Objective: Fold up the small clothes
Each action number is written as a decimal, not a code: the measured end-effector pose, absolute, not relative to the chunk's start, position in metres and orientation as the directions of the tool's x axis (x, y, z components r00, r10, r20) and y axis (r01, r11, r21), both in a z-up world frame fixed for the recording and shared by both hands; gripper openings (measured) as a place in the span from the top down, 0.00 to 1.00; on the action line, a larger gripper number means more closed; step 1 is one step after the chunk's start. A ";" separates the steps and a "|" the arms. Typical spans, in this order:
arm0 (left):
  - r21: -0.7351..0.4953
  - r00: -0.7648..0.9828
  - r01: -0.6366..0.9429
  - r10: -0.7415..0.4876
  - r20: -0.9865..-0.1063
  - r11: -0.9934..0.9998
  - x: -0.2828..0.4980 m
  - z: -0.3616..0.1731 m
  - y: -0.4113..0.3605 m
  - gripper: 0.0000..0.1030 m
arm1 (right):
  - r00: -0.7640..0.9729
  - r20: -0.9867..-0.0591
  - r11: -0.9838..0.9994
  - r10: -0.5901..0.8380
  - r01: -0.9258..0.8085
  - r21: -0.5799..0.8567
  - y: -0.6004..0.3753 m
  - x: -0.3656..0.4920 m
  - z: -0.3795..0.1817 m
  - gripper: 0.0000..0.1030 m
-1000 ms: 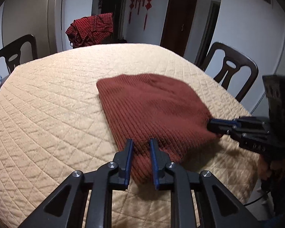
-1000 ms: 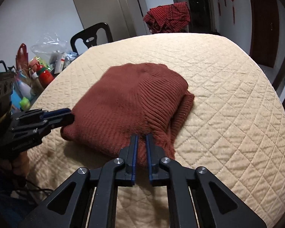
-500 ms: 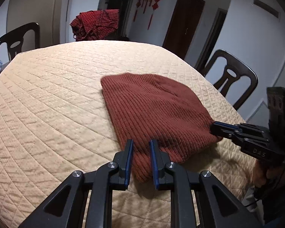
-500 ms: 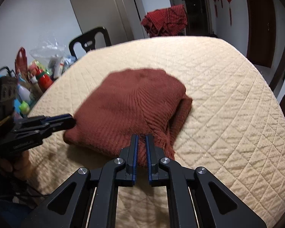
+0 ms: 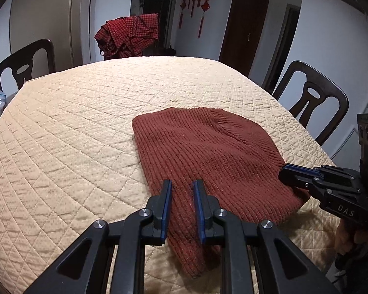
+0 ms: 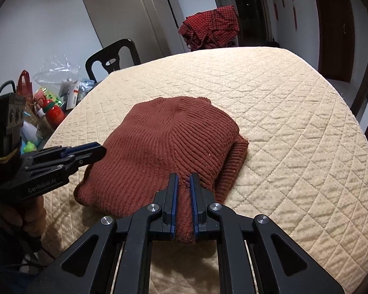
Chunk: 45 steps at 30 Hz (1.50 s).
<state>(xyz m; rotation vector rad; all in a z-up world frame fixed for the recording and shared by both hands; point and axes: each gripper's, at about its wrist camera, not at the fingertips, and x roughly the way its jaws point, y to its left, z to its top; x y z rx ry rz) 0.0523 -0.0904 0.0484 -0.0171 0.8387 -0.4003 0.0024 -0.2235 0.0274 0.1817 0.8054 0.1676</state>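
A rust-red ribbed knit garment [image 5: 208, 156] lies folded on the beige quilted table [image 5: 73, 134]; it also shows in the right wrist view [image 6: 159, 147]. My left gripper [image 5: 182, 186] is shut on its near left corner; it shows from the side in the right wrist view [image 6: 95, 150]. My right gripper [image 6: 183, 180] is shut on the near right corner, and appears in the left wrist view [image 5: 285, 174] at the garment's right edge. Both corners sit just above the table. A lower folded layer [image 6: 234, 164] sticks out on the right.
Dark wooden chairs [image 5: 311, 100] stand around the table. A red checked cloth [image 5: 130, 34] hangs over a far chair. Bottles, bags and boxes [image 6: 51, 103] are piled off the table's left side. The quilted table top [image 6: 294, 122] stretches far and right of the garment.
Both grippers have kept their hold on the near corners. The garment's near edge has been drawn slightly toward me and flattened; the views have tilted a little.
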 end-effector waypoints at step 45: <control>-0.346 0.550 0.285 -0.449 -0.705 0.894 0.074 0.027 -0.071 0.40 | 0.658 -0.677 0.896 0.329 0.009 0.445 -0.266 0.031 0.015 0.81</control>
